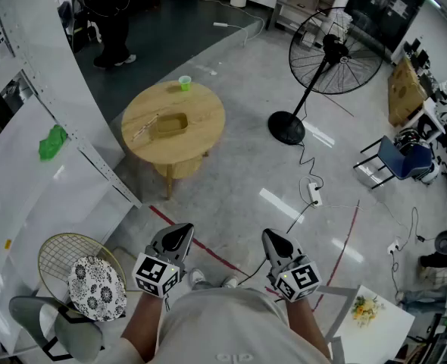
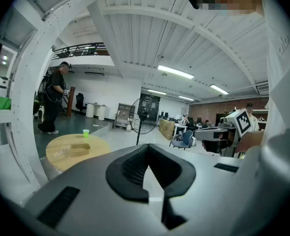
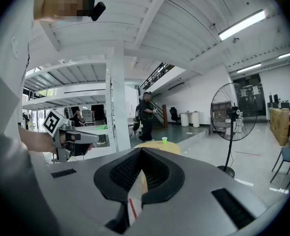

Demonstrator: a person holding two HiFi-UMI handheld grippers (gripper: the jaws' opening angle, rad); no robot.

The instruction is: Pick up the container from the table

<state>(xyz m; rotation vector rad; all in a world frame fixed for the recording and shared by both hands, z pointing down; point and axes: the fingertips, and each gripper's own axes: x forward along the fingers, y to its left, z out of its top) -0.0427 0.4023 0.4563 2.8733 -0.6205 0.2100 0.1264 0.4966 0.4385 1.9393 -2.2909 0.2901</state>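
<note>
Approach: held left fingers [image 2: 130,166] and right fingers [image 3: 125,173] clenched, empty, well short of container [image 1: 168,125] on surface [image 1: 208,108]. Needed closing in, unclenching.

I count one round pale-wood worktop [image 1: 201,139], with one tan rectangular container [image 1: 168,125] near its middle and one small green cup [image 1: 184,83] at its far edge. On the floor [image 1: 239,173]: one black pedestal fan [image 1: 333,51], one blue chair [image 1: 405,158].
</note>
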